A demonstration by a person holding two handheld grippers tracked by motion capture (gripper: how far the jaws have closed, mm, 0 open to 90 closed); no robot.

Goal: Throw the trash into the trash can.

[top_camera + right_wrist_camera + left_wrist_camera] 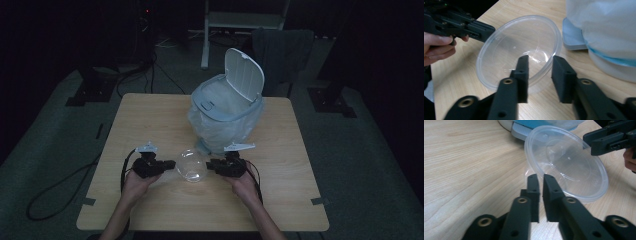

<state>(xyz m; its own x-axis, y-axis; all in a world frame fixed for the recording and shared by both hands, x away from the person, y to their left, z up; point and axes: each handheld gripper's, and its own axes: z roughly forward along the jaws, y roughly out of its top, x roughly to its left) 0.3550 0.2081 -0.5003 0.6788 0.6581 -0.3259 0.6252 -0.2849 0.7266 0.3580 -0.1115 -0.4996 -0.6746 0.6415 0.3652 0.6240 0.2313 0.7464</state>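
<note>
A clear round plastic container (190,166) sits tipped up at the table's near middle, between my two grippers. My left gripper (171,163) comes at it from the left. In the left gripper view its jaws (541,176) are almost together, pinching the rim of the container (569,162). My right gripper (210,164) is at the container's right side. It is open (540,60), and the rim of the container (516,42) runs between its jaws. The left gripper (490,31) touches the far rim.
A pale blue bin (225,115) lined with a white bag stands just behind the container, its lid (244,73) flipped up. The bin's base (574,37) lies close to the right jaws. A dark chair (282,55) and floor cables (55,195) surround the wooden table (150,120).
</note>
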